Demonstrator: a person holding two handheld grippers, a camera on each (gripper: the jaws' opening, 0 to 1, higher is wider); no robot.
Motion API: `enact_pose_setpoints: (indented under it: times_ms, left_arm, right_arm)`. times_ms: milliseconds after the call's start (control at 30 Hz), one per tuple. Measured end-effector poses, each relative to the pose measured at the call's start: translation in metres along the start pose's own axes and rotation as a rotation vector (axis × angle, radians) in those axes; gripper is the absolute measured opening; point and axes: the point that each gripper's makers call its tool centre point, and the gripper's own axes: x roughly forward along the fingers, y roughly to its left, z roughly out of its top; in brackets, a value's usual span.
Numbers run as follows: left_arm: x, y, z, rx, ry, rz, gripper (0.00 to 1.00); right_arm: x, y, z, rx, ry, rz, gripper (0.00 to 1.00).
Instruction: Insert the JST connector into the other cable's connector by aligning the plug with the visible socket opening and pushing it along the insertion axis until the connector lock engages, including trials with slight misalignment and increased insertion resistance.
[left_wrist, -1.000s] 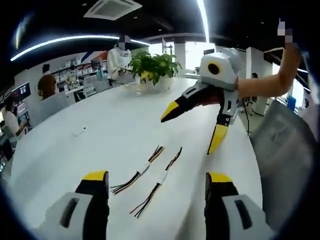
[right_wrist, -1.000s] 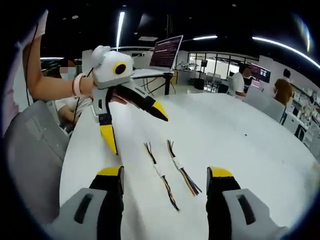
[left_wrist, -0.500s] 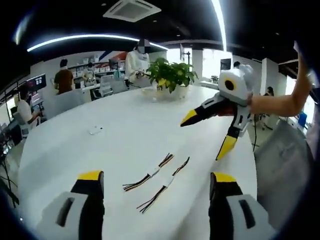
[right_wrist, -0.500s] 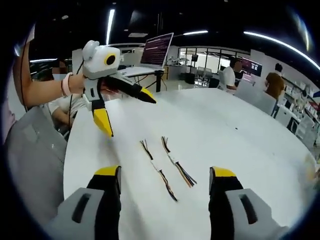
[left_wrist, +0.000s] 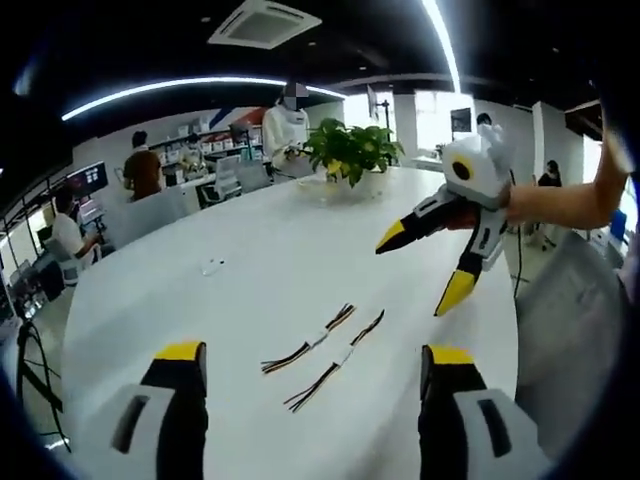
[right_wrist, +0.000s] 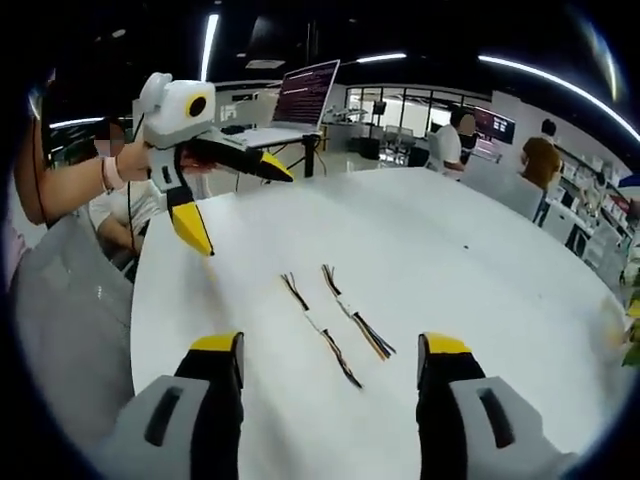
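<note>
Hovering farther back than before — both grippers (left_wrist: 312, 365) (right_wrist: 330, 355) wide, empty — cables (right_wrist: 335, 315) untouched on table (right_wrist: 480, 290).

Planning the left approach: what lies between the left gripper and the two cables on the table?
In the left gripper view, only bare white table separates the open left gripper from the two cables.

Both my grippers up off the white table (left_wrist: 230, 300), jaws apart, nothing betw. them. Two cables (right_wrist: 335, 320) lie side by side mid-table, bare surface all round, approach free from above. Potted plant (left_wrist: 352, 152) at far edge, small white item (left_wrist: 212, 267) well apart from cables.
</note>
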Motion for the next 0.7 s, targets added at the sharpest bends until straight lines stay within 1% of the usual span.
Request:
enact_pose_setpoints:
  times_ms: [33, 100, 200, 300, 400, 500, 533, 600, 633, 667, 700]
  left_arm:
    - [-0.002, 0.002, -0.001, 0.012, 0.014, 0.027, 0.86]
    - [-0.003, 0.004, -0.002, 0.01, 0.036, 0.054, 0.86]
    - [-0.003, 0.002, -0.002, -0.01, 0.042, 0.051, 0.87]
    - [-0.003, 0.0, -0.003, -0.028, 0.045, 0.05, 0.88]
    - [0.001, -0.003, -0.01, -0.03, 0.07, 0.052, 0.89]
    - [0.003, -0.007, -0.015, -0.043, 0.087, 0.042, 0.89]
    - [0.004, -0.009, -0.015, -0.05, 0.09, 0.038, 0.89]
    - [0.004, -0.019, -0.02, -0.105, 0.113, 0.0, 0.89]
    - [0.004, -0.021, -0.02, -0.116, 0.112, -0.006, 0.87]
    - [0.005, -0.022, -0.018, -0.127, 0.09, -0.01, 0.86]
    - [0.005, -0.023, -0.017, -0.133, 0.084, -0.012, 0.86]
  right_arm:
    - [-0.001, 0.001, 0.001, 0.005, -0.004, -0.003, 0.67]
    - [-0.004, 0.001, 0.004, 0.01, -0.014, -0.02, 0.66]
    - [-0.008, 0.004, 0.006, 0.029, -0.024, -0.026, 0.66]
    - [-0.012, 0.005, 0.006, 0.048, -0.026, -0.041, 0.64]
    - [-0.014, 0.005, 0.007, 0.072, -0.042, -0.059, 0.66]
    - [-0.015, 0.007, 0.003, 0.088, -0.036, -0.064, 0.66]
    - [-0.015, 0.009, 0.0, 0.087, -0.024, -0.067, 0.66]
    - [-0.016, 0.01, -0.006, 0.089, -0.006, -0.08, 0.67]
    - [-0.017, 0.011, -0.009, 0.1, 0.003, -0.084, 0.67]
    - [-0.017, 0.012, -0.011, 0.122, 0.01, -0.09, 0.67]
    - [-0.017, 0.013, -0.011, 0.13, 0.006, -0.088, 0.67]
